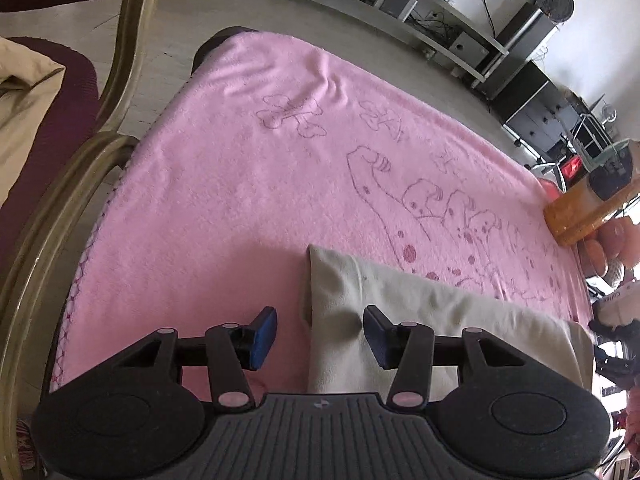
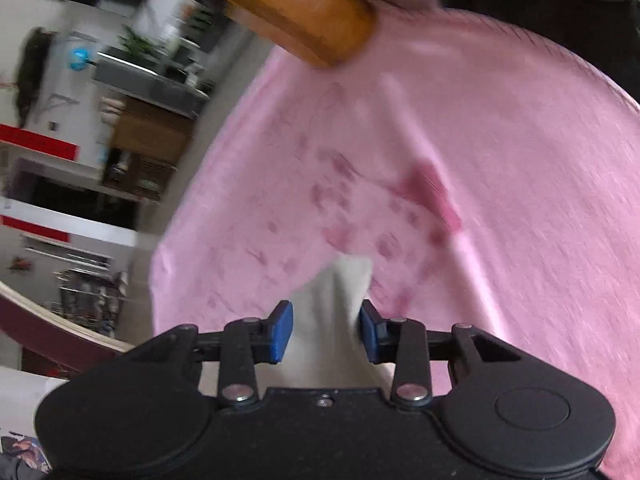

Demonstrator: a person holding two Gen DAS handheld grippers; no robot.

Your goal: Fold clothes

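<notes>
A cream garment [image 1: 420, 312] lies folded in a long strip on the pink blanket [image 1: 248, 184] that covers the table. My left gripper [image 1: 320, 336] is open just above the garment's left end, with one blue pad on each side of its edge. In the right wrist view, my right gripper [image 2: 326, 334] has its blue pads spread around a bunched end of the cream garment [image 2: 340, 304]. The pads stand apart and the cloth between them looks loose. This view is blurred by motion.
An orange wooden tray [image 1: 580, 216] sits at the blanket's right edge and also shows in the right wrist view [image 2: 288, 12]. A chair with a curved wooden frame [image 1: 80, 168] stands at the left. Shelves and speakers [image 1: 520, 80] line the far wall.
</notes>
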